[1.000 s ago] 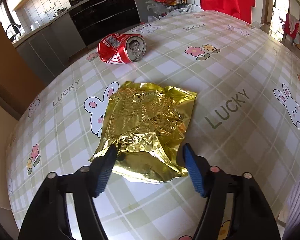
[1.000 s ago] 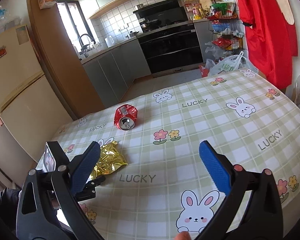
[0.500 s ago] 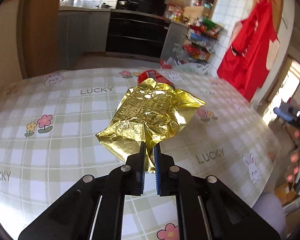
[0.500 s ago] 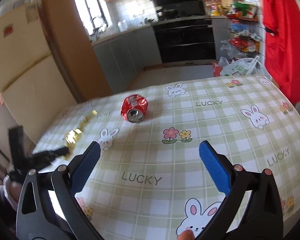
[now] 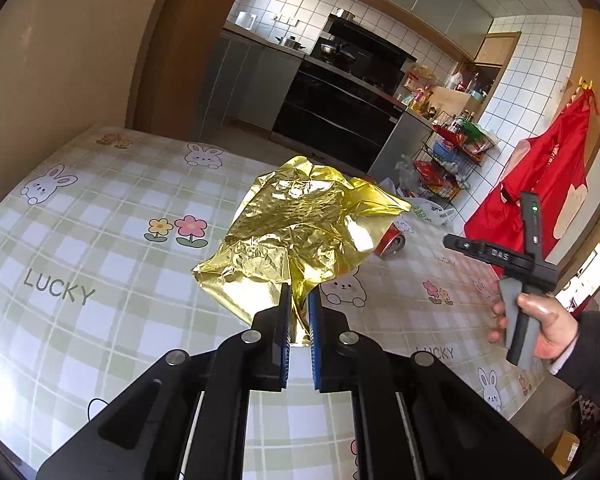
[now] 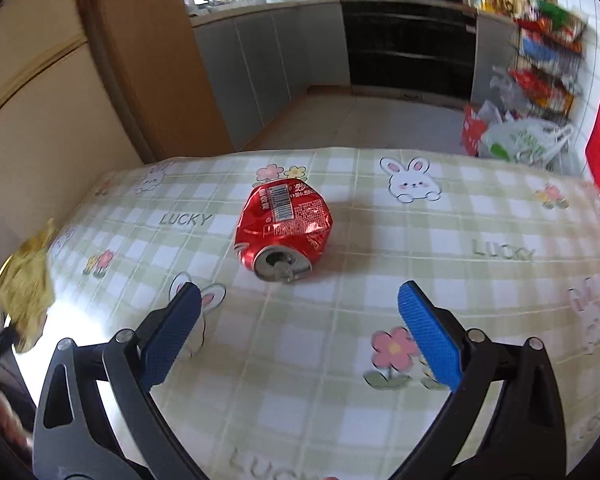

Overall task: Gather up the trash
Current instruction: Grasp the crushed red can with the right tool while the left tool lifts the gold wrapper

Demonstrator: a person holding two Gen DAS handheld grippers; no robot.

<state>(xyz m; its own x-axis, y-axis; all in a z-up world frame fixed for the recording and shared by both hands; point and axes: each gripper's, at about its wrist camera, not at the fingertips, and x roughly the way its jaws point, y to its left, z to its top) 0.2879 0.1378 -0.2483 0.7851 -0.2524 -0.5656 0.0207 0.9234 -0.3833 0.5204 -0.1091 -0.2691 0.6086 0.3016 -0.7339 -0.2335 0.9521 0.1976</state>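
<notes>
My left gripper point(image 5: 299, 304) is shut on a crumpled gold foil wrapper point(image 5: 300, 224) and holds it up above the checked tablecloth point(image 5: 100, 264). The wrapper also shows at the left edge of the right wrist view point(image 6: 28, 284). A crushed red soda can point(image 6: 286, 226) lies on its side on the table, its top facing my right gripper point(image 6: 300, 324), which is open and empty a short way in front of it. In the left wrist view the can point(image 5: 392, 240) peeks out behind the wrapper, and the right gripper point(image 5: 496, 256) is held in a hand at the right.
The table edge point(image 6: 340, 151) runs behind the can, with kitchen floor and cabinets point(image 6: 268, 60) beyond. A wire rack of snack bags point(image 6: 548, 48) and plastic bags point(image 6: 520, 140) stand at the right. A red apron point(image 5: 548, 184) hangs on the wall.
My left gripper has lifted the gold wrapper higher and swung it left, away from the can. My right gripper has moved forward towards the red can, still open.
</notes>
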